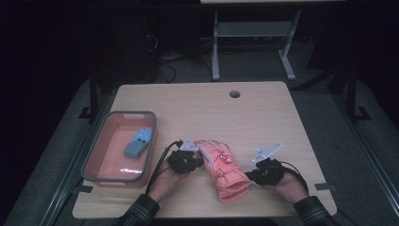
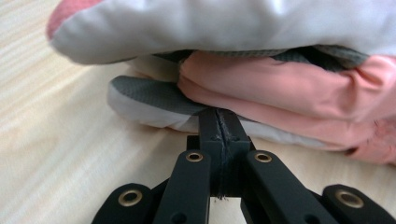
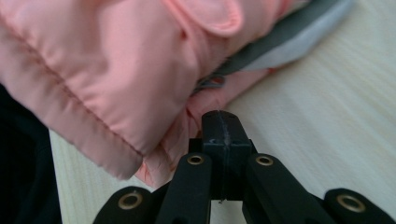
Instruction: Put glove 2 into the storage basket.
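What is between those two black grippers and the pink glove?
Nothing visible. The left gripper and right gripper both sit right at the pink glove, jaws closed, on the wooden table.

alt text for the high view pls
A person at a wooden table holds the left gripper and right gripper against either side of a pink glove. To the left stands a pink bin holding a blue-grey item.
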Demonstrator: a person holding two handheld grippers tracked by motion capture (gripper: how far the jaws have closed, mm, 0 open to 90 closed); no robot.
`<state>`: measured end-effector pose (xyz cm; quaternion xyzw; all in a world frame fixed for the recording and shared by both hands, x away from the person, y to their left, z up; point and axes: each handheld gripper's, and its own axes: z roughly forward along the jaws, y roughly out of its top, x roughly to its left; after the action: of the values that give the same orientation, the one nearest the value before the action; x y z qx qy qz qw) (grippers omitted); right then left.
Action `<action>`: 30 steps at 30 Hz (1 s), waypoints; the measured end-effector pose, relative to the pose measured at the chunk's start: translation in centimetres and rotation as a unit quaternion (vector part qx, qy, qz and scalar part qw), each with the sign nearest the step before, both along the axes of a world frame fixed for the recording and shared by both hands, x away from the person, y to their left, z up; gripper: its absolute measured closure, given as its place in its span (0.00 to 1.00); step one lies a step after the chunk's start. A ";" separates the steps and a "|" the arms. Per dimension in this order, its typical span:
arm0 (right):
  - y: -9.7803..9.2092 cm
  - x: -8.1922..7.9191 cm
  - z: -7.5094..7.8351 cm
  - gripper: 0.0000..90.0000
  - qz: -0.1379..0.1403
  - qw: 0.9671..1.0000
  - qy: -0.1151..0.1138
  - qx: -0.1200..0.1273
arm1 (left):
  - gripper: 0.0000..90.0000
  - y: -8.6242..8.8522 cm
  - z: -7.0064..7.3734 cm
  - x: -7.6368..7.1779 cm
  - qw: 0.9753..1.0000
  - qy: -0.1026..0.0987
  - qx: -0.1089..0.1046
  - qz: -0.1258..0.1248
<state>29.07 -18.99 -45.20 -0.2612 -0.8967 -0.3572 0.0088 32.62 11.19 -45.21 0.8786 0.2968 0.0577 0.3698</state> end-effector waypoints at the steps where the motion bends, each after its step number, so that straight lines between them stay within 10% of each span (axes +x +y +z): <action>1: 0.2 -0.1 -0.1 1.00 0.006 1.000 0.000 -0.001 | 0.99 0.0 0.0 0.3 1.000 0.003 0.001 -0.002; 24: 6.1 -1.1 -0.6 1.00 0.079 0.996 0.019 0.029 | 0.99 -1.8 0.3 3.0 0.999 0.009 -0.035 -0.023; 30: 4.9 -1.3 0.4 1.00 0.055 0.998 0.010 0.033 | 0.99 -0.6 1.0 3.0 0.999 0.006 -0.036 -0.012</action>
<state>27.74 -14.08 -44.85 -0.2147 -0.8971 -0.3835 0.0457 35.62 10.58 -44.20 0.8686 0.2905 0.0371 0.3997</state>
